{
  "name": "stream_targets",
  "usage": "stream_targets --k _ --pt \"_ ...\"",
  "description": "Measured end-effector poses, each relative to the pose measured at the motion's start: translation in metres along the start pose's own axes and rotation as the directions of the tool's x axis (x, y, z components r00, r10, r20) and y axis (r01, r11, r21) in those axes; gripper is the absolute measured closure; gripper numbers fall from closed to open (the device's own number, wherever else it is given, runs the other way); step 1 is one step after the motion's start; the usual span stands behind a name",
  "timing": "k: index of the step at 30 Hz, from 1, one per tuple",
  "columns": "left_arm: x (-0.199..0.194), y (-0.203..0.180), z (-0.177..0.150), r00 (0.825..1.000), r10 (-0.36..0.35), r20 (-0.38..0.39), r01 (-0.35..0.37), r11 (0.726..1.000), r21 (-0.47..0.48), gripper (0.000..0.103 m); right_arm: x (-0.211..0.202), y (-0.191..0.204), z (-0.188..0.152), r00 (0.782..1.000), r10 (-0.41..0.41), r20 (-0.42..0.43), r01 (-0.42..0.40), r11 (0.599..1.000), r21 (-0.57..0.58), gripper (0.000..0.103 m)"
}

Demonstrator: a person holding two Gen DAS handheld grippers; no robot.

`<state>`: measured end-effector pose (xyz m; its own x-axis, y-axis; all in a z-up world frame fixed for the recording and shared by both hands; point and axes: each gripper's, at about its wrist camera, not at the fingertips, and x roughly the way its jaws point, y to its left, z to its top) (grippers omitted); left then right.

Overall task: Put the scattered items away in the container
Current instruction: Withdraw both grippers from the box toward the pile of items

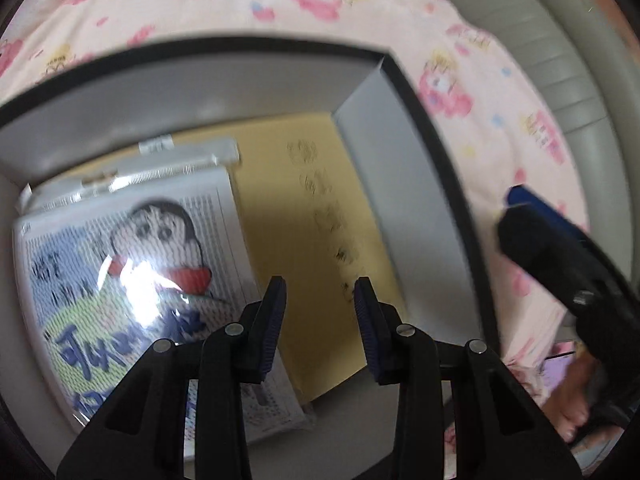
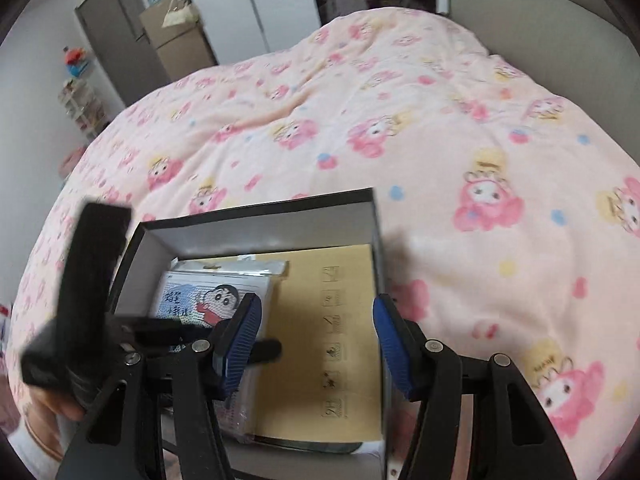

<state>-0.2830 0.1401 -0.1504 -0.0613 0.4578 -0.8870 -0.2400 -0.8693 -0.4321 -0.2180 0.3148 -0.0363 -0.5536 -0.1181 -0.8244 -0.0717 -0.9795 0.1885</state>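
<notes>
Pink cartoon-print blanket (image 2: 400, 128) covers the bed, and on it sits the black box (image 2: 256, 210) — already holding a yellow sheet (image 2: 304, 344) and a bagged cartoon pack (image 1: 132, 264). Left gripper (image 1: 320, 300) hovers inside it, fingers apart and empty; right gripper (image 2: 318, 340) likewise, wider. No loose items show — best lift clear and scan the bed.

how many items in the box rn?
3 visible: a cartoon packet on the left of the box, a white packet partly under it toward the far wall, a yellow envelope flat on the bottom. More may be hidden underneath.
</notes>
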Motion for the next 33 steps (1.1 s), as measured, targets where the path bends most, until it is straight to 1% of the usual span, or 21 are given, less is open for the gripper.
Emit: stream_targets --k 1,2,4,6,7,9,10,11,12,13,14,17,18,19,20,21,22,24,26,29,33 --pt "0.001 -0.001 0.001 0.999 0.047 -0.007 -0.047 0.999 -0.002 0.069 0.000 0.000 -0.001 1.000 0.002 -0.003 -0.002 1.000 0.000 0.048" --pt "0.002 -0.001 -0.001 0.996 0.085 -0.001 -0.085 0.996 -0.003 0.077 0.001 0.000 -0.002 1.000 0.001 -0.010 -0.001 1.000 -0.015 0.048" --pt "-0.002 0.000 -0.001 0.995 0.104 -0.004 -0.104 0.994 -0.028 0.078 0.007 0.007 -0.006 0.999 -0.024 -0.022 0.022 0.997 -0.069 0.048" --pt "-0.009 0.005 -0.001 0.988 0.155 0.015 -0.154 0.987 -0.050 0.078 0.010 0.014 -0.011 0.999 -0.040 -0.022 0.038 0.995 -0.095 0.048" --pt "-0.014 0.007 -0.001 0.989 0.145 0.030 -0.143 0.988 -0.058 0.078 0.011 0.016 -0.010 0.999 -0.029 -0.025 0.026 0.995 -0.097 0.048" --pt "-0.029 0.013 -0.008 0.994 0.089 0.064 -0.084 0.994 -0.074 0.076 0.013 0.017 -0.012 0.999 -0.001 -0.036 -0.003 0.996 -0.092 0.048" --pt "-0.037 0.014 -0.013 0.992 0.091 0.090 -0.084 0.994 -0.073 0.072 0.015 0.018 -0.013 0.999 0.006 -0.042 -0.009 0.996 -0.089 0.048" --pt "-0.045 0.015 -0.019 0.987 0.110 0.119 -0.102 0.992 -0.071 0.068 0.017 0.019 -0.014 0.999 0.002 -0.045 -0.006 0.996 -0.092 0.048" --pt "-0.057 0.016 -0.027 0.977 0.146 0.157 -0.137 0.988 -0.071 0.065 0.018 0.021 -0.015 0.999 -0.007 -0.049 0.003 0.995 -0.097 0.048" --pt "-0.068 0.020 -0.034 0.969 0.166 0.183 -0.155 0.985 -0.071 0.062 0.020 0.023 -0.016 0.998 -0.020 -0.053 0.015 0.995 -0.099 0.048" --pt "-0.076 0.019 -0.041 0.962 0.176 0.211 -0.164 0.984 -0.071 0.061 0.020 0.026 -0.017 0.998 -0.031 -0.054 0.025 0.995 -0.100 0.048" --pt "-0.109 0.024 -0.061 0.934 0.191 0.302 -0.172 0.981 -0.088 0.054 0.015 0.038 -0.019 0.999 -0.023 -0.043 0.018 0.993 -0.113 0.048" --pt "-0.118 0.019 -0.064 0.918 0.212 0.336 -0.189 0.977 -0.100 0.053 0.010 0.043 -0.020 0.999 -0.029 -0.030 0.025 0.992 -0.121 0.047" --pt "-0.121 0.014 -0.064 0.907 0.225 0.357 -0.199 0.974 -0.108 0.052 0.002 0.050 -0.022 0.999 -0.045 -0.008 0.044 0.990 -0.132 0.046" --pt "-0.131 0.014 -0.070 0.897 0.232 0.377 -0.205 0.973 -0.110 0.052 -0.003 0.054 -0.024 0.998 -0.058 0.008 0.059 0.988 -0.140 0.046" --pt "-0.144 0.014 -0.083 0.885 0.240 0.399 -0.212 0.971 -0.112 0.052 -0.011 0.060 -0.026 0.997 -0.073 0.029 0.077 0.986 -0.150 0.045" --pt "-0.148 0.013 -0.086 0.877 0.246 0.412 -0.219 0.969 -0.112 0.051 -0.022 0.066 -0.032 0.995 -0.085 0.058 0.093 0.983 -0.158 0.044" --pt "-0.157 0.006 -0.100 0.864 0.259 0.431 -0.234 0.966 -0.111 0.050 -0.036 0.075 -0.039 0.992 -0.088 0.093 0.102 0.982 -0.160 0.041" --pt "-0.164 0.002 -0.110 0.859 0.255 0.444 -0.233 0.967 -0.106 0.050 -0.051 0.086 -0.049 0.990 -0.076 0.120 0.096 0.981 -0.170 0.040" --pt "-0.180 -0.003 -0.130 0.839 0.268 0.474 -0.256 0.962 -0.090 0.049 -0.072 0.100 -0.060 0.985 -0.090 0.149 0.116 0.977 -0.180 0.040" --pt "-0.200 -0.008 -0.156 0.824 0.269 0.499 -0.284 0.958 -0.047 0.049 -0.103 0.112 -0.078 0.982 -0.052 0.179 0.083 0.981 -0.173 0.040"
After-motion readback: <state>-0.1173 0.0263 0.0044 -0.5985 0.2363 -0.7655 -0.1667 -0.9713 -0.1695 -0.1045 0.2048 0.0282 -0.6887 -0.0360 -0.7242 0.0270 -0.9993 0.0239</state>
